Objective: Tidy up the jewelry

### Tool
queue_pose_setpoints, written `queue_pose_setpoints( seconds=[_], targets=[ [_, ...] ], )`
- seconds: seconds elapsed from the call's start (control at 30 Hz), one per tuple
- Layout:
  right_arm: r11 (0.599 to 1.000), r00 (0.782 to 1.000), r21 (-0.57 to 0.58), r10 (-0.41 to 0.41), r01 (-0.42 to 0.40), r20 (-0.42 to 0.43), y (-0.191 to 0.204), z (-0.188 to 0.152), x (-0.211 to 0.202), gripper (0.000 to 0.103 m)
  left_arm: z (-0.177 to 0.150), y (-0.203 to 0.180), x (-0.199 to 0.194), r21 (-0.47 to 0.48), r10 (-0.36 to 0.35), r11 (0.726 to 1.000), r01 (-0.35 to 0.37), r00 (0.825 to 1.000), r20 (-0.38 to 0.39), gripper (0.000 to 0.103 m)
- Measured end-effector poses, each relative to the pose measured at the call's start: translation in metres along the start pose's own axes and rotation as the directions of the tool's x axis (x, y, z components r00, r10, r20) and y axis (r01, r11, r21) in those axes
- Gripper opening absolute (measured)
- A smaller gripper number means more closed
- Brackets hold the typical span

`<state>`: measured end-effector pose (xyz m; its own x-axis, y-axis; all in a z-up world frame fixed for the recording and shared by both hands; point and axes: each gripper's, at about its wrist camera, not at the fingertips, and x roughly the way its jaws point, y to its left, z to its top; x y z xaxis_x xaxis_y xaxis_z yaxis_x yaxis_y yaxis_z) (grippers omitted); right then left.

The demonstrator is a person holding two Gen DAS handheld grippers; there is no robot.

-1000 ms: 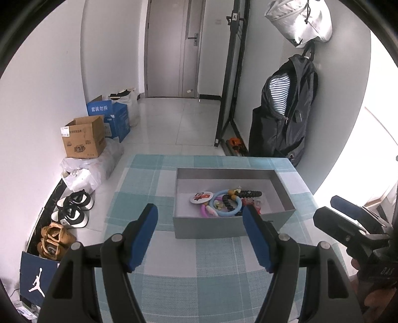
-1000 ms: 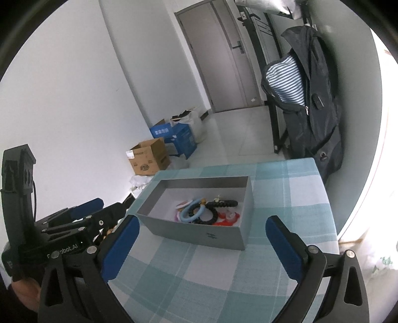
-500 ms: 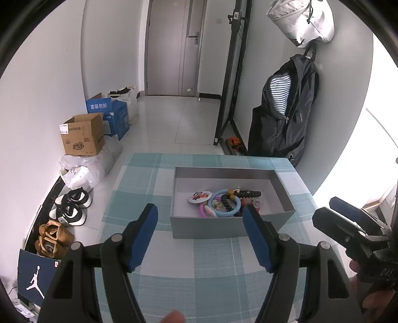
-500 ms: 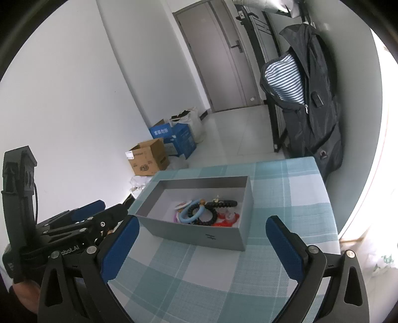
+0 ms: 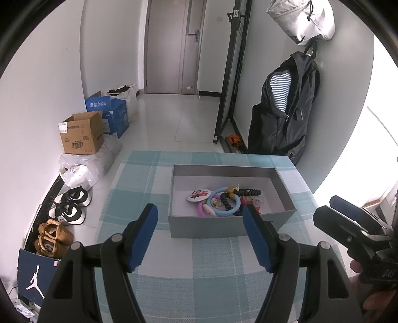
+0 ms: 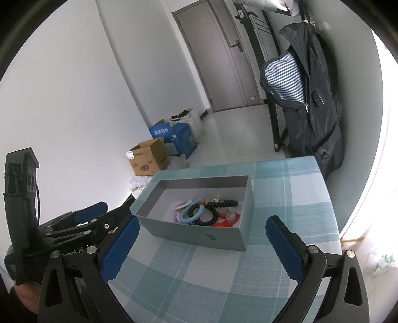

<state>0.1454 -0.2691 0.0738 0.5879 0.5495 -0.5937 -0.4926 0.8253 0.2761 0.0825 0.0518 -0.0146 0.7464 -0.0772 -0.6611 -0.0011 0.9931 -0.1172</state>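
Trinkets point(image 5: 223, 201) heaped indistinctly, box point(image 5: 231, 226) wall hiding some

I am in a home's entrance hall. Ahead of me a grey door point(image 5: 182, 44) closes a white-tiled corridor. Sneakers point(image 5: 69, 207) and brown shoes point(image 5: 53, 238) line the wall beside cardboard boxes point(image 5: 82, 133). A dark jacket point(image 5: 283, 109) over a striped shirt hangs from a wall hook, a pale bag point(image 5: 302, 20) above it.

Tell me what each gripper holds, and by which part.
Nothing is held. The left gripper and right gripper are both open and empty, short of the grey box.
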Motion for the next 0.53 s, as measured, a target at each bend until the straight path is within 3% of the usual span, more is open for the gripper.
queue_pose_setpoints(
  seconds=[0.53],
  targets=[
    [1.000,1.000,-0.001,0.002,-0.002,-0.003,0.0006,-0.0009,0.0021,0.103,0.0011,0.0014,0.0015,-0.012,-0.020,1.000,0.020,1.000,0.003,0.067]
  ],
)
